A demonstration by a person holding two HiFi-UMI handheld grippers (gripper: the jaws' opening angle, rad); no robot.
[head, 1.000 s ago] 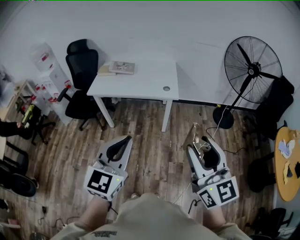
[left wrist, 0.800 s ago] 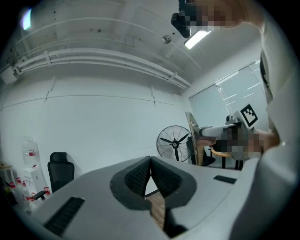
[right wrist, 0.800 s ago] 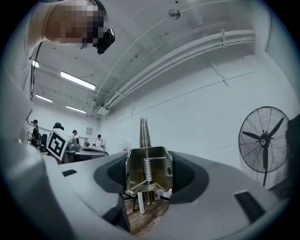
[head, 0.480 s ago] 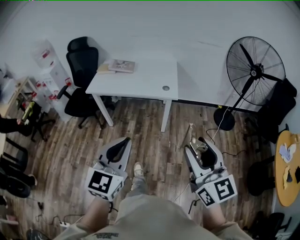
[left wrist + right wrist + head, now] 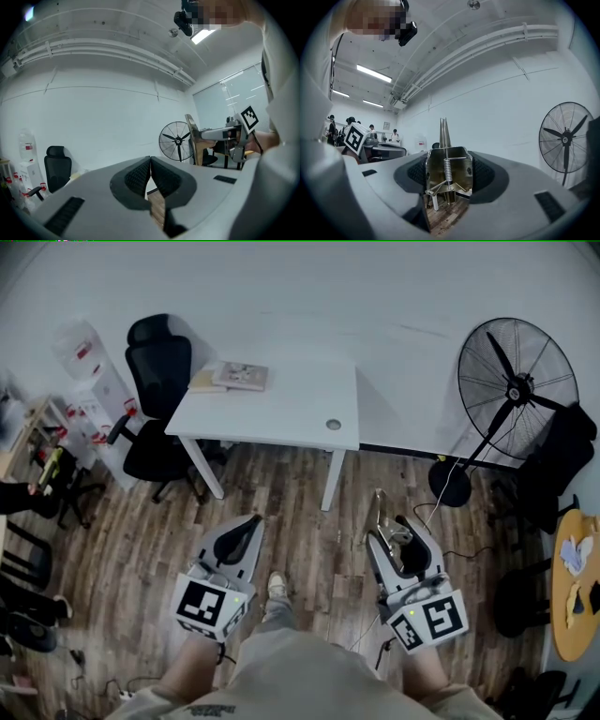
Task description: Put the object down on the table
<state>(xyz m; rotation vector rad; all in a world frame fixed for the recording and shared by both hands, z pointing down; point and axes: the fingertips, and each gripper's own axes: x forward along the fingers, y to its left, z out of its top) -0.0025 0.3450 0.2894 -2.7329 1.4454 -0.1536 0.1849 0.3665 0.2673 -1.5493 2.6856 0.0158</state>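
Note:
A brass-coloured metal spring clamp (image 5: 446,165) sits between the pads of my right gripper (image 5: 446,177), which is shut on it; its long thin blades stick out ahead. In the head view the clamp (image 5: 380,514) projects from the right gripper (image 5: 401,532) over the wooden floor, short of the white table (image 5: 300,409). My left gripper (image 5: 250,521) is held level beside it with nothing in it. In the left gripper view its pads (image 5: 140,176) meet at the tip (image 5: 150,160), and the right gripper (image 5: 220,135) with the clamp (image 5: 191,140) shows to the right.
Books (image 5: 239,376) lie at the table's back left corner. A black office chair (image 5: 159,381) and a water dispenser (image 5: 89,371) stand to its left. A large standing fan (image 5: 516,390) is at the right, a round wooden table (image 5: 572,587) further right. Cables lie on the floor.
Both grippers have moved forward and a little lower towards the white table, which now looks nearer. A foot has come into view between them. The grip on the clamp is unchanged.

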